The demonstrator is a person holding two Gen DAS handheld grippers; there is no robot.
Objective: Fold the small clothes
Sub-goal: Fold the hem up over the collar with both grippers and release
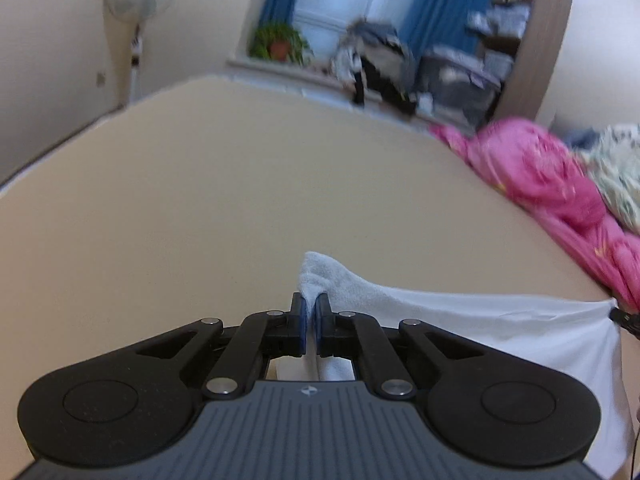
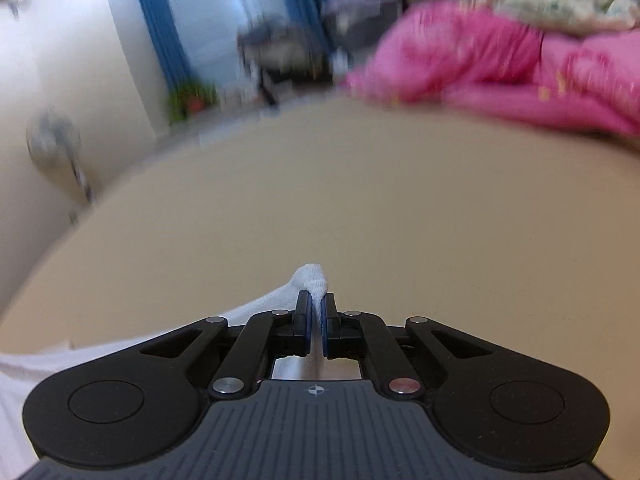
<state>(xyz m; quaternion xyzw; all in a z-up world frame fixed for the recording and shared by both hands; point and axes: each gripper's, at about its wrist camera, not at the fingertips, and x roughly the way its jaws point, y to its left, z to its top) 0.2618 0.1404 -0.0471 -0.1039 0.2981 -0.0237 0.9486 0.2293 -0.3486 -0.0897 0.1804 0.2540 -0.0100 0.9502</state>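
Observation:
A small white cloth point(image 1: 460, 320) is stretched above the beige table point(image 1: 200, 200). My left gripper point(image 1: 311, 304) is shut on its left corner, which bunches up past the blue pads. The cloth runs right to the tip of the other gripper point(image 1: 626, 318) at the frame's edge. In the right wrist view my right gripper point(image 2: 317, 306) is shut on the opposite corner of the white cloth point(image 2: 308, 282), whose edge trails down to the lower left. Most of the cloth hangs below the grippers, out of sight.
A heap of pink clothes point(image 1: 552, 184) and a pale patterned garment point(image 1: 616, 168) lie at the table's right side; the pink heap point(image 2: 500, 60) is blurred. A standing fan point(image 1: 136, 4), a potted plant point(image 1: 280, 42) and a cluttered shelf stand beyond the far edge.

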